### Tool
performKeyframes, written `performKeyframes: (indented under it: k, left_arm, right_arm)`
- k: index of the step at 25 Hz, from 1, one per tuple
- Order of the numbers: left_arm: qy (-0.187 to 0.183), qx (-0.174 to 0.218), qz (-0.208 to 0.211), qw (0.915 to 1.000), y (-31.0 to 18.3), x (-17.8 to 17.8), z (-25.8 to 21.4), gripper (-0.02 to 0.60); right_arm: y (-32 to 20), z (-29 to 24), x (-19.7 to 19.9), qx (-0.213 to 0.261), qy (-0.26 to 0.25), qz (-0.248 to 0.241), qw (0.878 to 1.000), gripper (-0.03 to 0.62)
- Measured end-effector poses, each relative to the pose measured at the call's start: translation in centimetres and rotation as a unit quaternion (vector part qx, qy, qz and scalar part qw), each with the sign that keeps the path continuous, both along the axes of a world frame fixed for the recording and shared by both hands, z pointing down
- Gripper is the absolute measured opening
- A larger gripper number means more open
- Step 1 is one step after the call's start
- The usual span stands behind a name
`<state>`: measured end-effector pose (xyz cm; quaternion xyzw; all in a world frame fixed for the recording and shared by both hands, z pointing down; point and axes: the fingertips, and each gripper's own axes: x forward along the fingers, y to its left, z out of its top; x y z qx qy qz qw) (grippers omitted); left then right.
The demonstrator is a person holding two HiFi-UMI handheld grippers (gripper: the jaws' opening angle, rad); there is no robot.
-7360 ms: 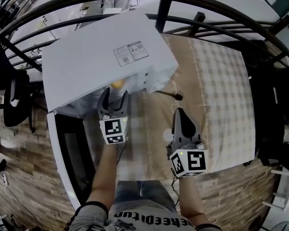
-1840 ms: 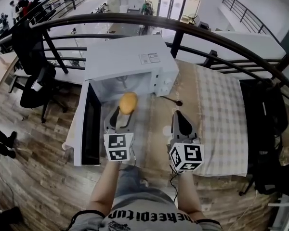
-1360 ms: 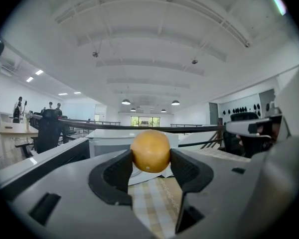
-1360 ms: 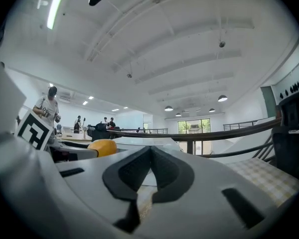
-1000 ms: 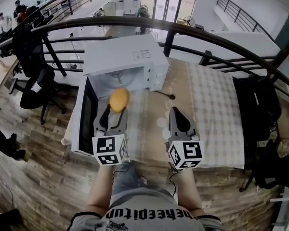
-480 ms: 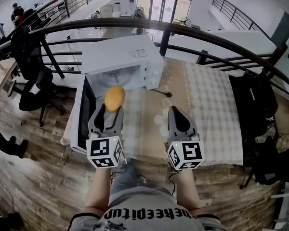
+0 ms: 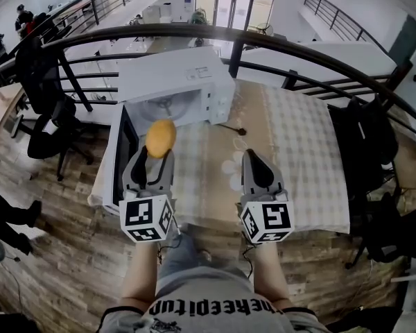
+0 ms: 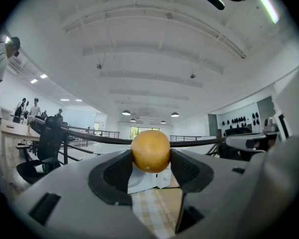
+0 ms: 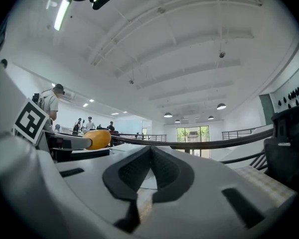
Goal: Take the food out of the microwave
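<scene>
Two grippers show in the head view: the left gripper clamps the round orange food in the air, just outside the open microwave on the checked table. Left gripper view: both pads press the food's sides. Right gripper view: the right gripper has its jaws together, nothing between them.

Smooth, faintly glossy skin on round orange fruit; matt beige checked cloth table cover; brown wooden plank floor.
</scene>
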<state>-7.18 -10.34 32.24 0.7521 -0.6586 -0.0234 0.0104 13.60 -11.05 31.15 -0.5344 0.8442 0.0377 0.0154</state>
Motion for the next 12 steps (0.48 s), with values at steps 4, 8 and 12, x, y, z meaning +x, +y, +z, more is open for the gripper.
performKeyframes:
  k: [4,8,12]
  left_arm:
    - [0.0,0.001,0.001,1.0,0.5,0.07,-0.12,0.235]
    - [0.0,0.002,0.004,1.0,0.71,0.26,-0.24,0.235]
    - [0.001,0.001,0.007,1.0,0.83,0.3,-0.28,0.235]
  right_arm:
    - [0.54,-0.25,0.09,0.002,-0.002,0.001,1.0,0.006]
    - [0.79,-0.48,0.16,0.004,-0.004,0.002,1.0,0.005]
    - [0.93,-0.59,0.16,0.004,-0.005,0.004,1.0,0.005]
